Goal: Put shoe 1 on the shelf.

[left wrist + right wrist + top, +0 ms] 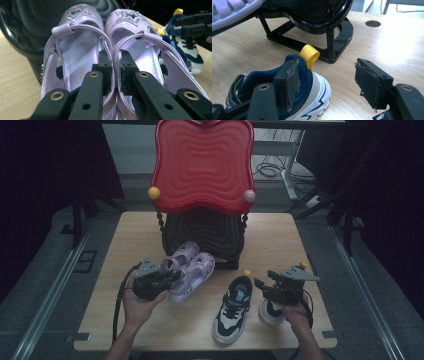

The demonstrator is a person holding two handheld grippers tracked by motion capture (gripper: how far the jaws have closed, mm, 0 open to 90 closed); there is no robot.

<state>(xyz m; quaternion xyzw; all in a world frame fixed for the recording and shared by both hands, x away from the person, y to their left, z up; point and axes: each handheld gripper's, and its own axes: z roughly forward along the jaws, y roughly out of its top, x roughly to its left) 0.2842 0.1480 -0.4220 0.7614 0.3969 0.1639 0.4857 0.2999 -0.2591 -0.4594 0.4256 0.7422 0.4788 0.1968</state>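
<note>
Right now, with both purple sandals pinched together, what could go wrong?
The left gripper clamps only the touching inner edges of the purple sandals, so one might slip out when lifted. Their toes sit against the black stand and could catch. The right gripper is open, one finger inside a navy sneaker, and may nudge it.

Bare forearms; each hand carries black tongs with brass-ringed screw holes, a grey three-cornered top plate and a trailing black cable.
</note>
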